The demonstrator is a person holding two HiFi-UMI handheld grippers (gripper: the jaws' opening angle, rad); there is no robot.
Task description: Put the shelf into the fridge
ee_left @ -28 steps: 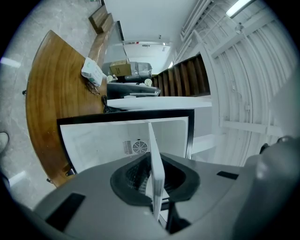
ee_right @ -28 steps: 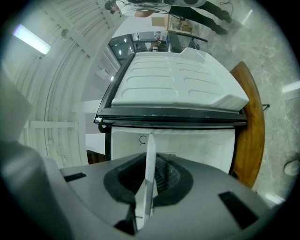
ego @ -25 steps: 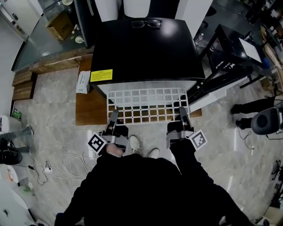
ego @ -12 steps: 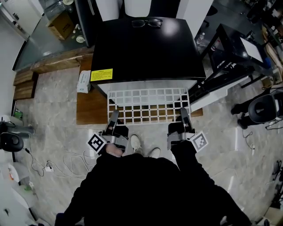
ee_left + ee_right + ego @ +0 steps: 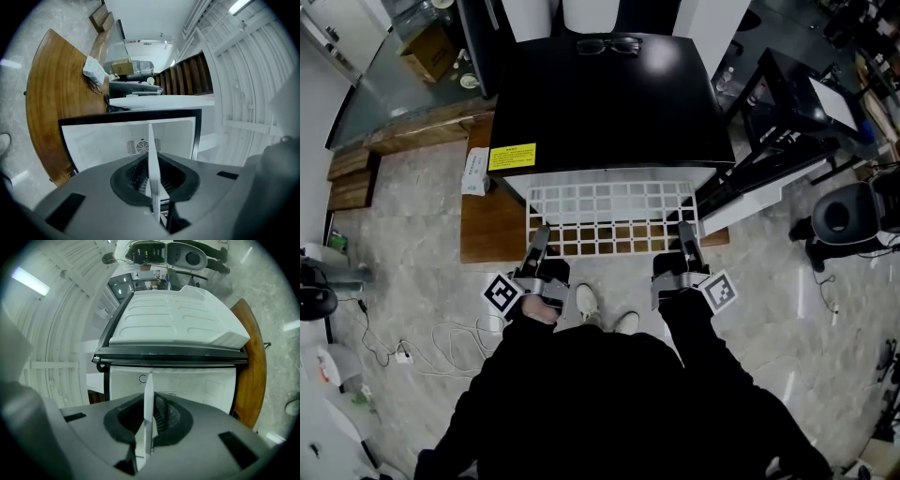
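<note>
While the left gripper (image 5: pixel 541 234) and right gripper (image 5: pixel 684 230) each pinch its near edge, the white wire shelf (image 5: pixel 609 217) lies level, far edge at the fridge (image 5: pixel 609 103) opening, most of it outside. Both sets of jaws are closed on the wire rim, seen edge-on in the 2 gripper views. 1 pair of glasses (image 5: pixel 607 45) sits on the fridge's black top.

We can read no words; the yellow rectangular sticker (image 5: pixel 513 157) on the glossy black fridge top (image 5: pixel 609 103) carries dark print too small to make out. On the white inner fridge wall (image 5: pixel 197 390) we see one thin ring-shaped mark (image 5: pixel 142 378), like a C.
</note>
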